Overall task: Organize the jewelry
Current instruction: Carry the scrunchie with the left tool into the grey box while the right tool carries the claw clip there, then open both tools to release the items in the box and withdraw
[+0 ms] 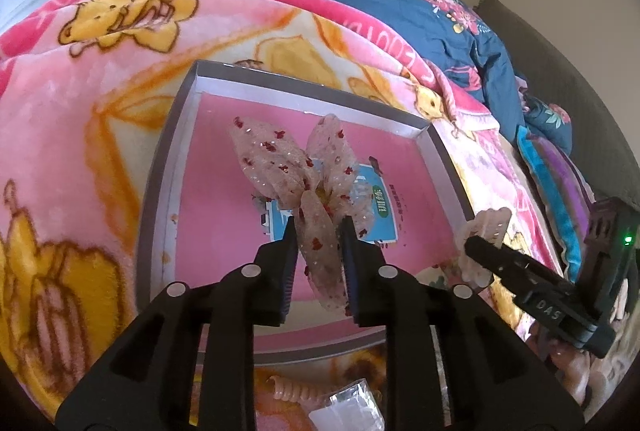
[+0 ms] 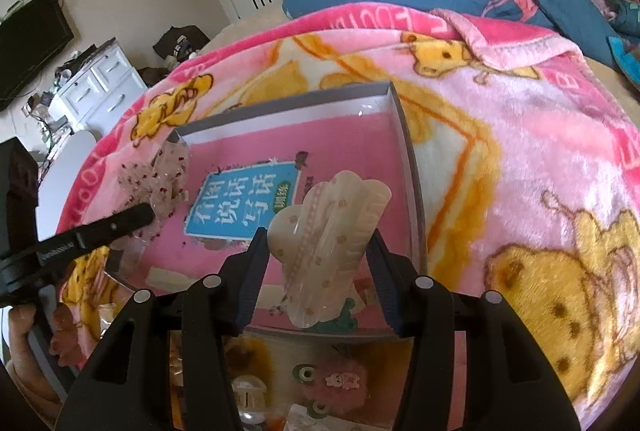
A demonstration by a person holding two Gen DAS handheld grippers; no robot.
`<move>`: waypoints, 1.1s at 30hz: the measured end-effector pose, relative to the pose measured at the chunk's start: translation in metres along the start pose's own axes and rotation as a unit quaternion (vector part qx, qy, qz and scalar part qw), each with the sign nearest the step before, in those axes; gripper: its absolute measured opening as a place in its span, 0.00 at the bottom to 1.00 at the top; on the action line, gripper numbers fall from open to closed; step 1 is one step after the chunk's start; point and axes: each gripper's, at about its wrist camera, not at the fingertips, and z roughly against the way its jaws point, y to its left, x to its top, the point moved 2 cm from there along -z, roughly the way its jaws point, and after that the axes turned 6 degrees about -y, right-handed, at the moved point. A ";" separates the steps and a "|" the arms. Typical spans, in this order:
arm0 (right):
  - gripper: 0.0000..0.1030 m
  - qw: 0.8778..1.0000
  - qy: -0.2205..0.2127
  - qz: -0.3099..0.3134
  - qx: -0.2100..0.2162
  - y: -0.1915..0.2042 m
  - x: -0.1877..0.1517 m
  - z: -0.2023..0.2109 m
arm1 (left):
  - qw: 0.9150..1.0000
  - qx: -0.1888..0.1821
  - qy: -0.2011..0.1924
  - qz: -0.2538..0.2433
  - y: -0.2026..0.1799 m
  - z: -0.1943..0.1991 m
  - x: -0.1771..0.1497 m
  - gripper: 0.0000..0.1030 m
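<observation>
Left wrist view first: a pink cartoon-bear blanket [image 1: 80,103] covers the bed, with a dark blue floral quilt [image 1: 400,15] bunched up behind it. On the blanket sits a shallow grey-rimmed box [image 1: 164,167] with a pink floor and a blue printed label. Over that box the left gripper [image 1: 320,235] has its jaws drawn in on the tail of a sheer beige bow [image 1: 296,159] speckled with red; the loops of the bow spread out above the label, and I cannot tell whether they touch the box floor. At the box's right edge the right gripper [image 1: 480,247] shows from the side, with a pale clip in it. Near the bottom edge, on the blanket, lie a ridged peach-coloured hair piece [image 1: 288,389] and a small clear packet [image 1: 352,407].

Right wrist view: the same box [image 2: 404,135] lies ahead, and the right gripper [image 2: 316,243] has its jaws part-way closed against the two sides of a translucent cream claw clip [image 2: 320,231], held above the box's near right corner. The left gripper [image 2: 132,217] reaches in from the left with the bow [image 2: 160,179]. Below, a fluffy pink hair tie [image 2: 340,377] rests on the blanket.
</observation>
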 end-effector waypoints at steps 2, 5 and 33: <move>0.47 1.000 0.004 -0.001 -0.001 -0.001 -0.001 -0.002 | 1.000 -0.001 0.002 0.000 0.000 -0.001 0.001 0.21; 0.47 1.000 0.009 -0.006 -0.004 -0.002 -0.004 -0.005 | 1.000 0.001 0.002 0.006 0.003 0.000 0.002 0.22; 0.92 0.996 -0.084 -0.025 0.002 -0.013 -0.007 0.090 | 0.997 0.004 -0.080 0.023 0.000 0.098 0.028 0.89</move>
